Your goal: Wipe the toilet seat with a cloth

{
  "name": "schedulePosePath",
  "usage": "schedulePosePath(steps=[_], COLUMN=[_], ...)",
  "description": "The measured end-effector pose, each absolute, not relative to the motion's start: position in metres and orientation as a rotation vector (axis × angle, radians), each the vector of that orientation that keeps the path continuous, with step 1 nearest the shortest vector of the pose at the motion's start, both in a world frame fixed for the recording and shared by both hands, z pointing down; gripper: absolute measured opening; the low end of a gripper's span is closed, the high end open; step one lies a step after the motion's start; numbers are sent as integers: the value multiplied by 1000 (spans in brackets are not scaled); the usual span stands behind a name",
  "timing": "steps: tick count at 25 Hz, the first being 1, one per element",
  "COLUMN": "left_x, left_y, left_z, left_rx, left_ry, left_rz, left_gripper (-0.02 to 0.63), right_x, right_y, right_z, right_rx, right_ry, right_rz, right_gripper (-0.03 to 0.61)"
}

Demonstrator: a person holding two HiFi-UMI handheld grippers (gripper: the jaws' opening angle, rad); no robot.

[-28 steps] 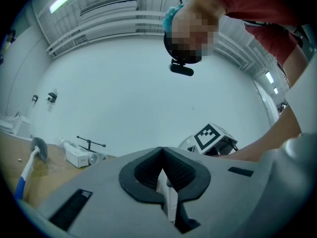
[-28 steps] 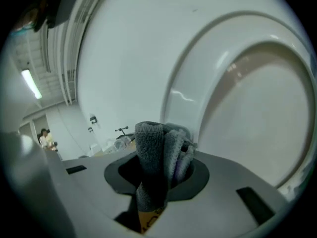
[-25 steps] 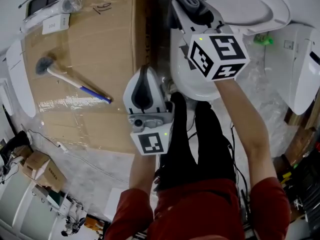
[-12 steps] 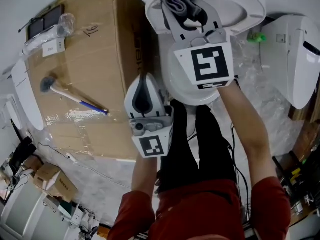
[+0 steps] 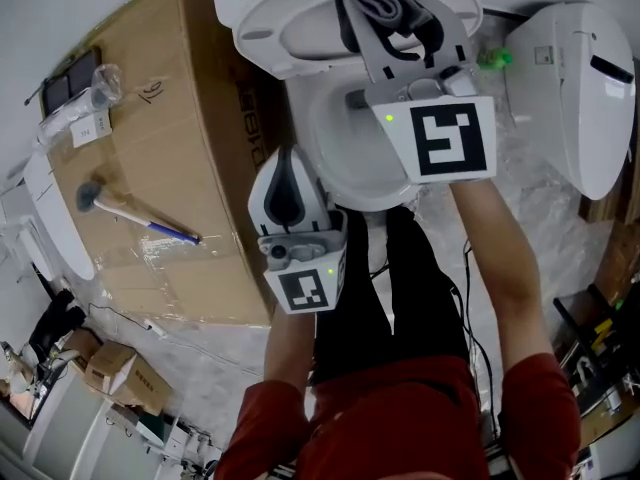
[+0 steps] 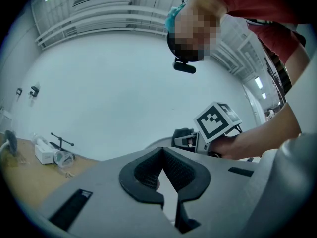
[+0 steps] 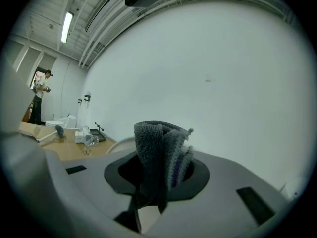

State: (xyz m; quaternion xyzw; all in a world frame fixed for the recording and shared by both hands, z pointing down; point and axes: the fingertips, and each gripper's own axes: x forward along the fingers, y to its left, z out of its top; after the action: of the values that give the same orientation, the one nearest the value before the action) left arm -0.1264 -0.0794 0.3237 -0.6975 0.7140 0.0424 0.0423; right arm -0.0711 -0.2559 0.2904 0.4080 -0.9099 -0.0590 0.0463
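Right gripper has travelled from the front of the toilet bowl to its back and has rolled square on the way, with its jaws clamped on the folded grey cloth. The cloth now sits at the raised toilet seat; contact cannot be confirmed. Left gripper, jaws closed on nothing, stands off the toilet's left side. Assessment: the cloth is positioned for a wiping pass on the seat, which is judged imminent or barely begun

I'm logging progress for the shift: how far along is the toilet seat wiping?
Done: the grey cloth is clamped in the right gripper. In hand: it hangs over the toilet seat, not visibly touching. Left: the wiping itself; no wiped patch shows. The left gripper is shut, empty.
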Motion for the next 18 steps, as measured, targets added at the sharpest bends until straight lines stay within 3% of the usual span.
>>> schedulePosePath(steps=[18], left_x=[-65], left_y=[-102], left_z=[345], left_rx=[-2227], left_ry=[2122], left_rz=[91], left_gripper=[14], right_x=[70], right_y=[-291], right_z=[347], right_rx=[1466], right_ry=[-2552], right_rz=[-86], right_gripper=[95])
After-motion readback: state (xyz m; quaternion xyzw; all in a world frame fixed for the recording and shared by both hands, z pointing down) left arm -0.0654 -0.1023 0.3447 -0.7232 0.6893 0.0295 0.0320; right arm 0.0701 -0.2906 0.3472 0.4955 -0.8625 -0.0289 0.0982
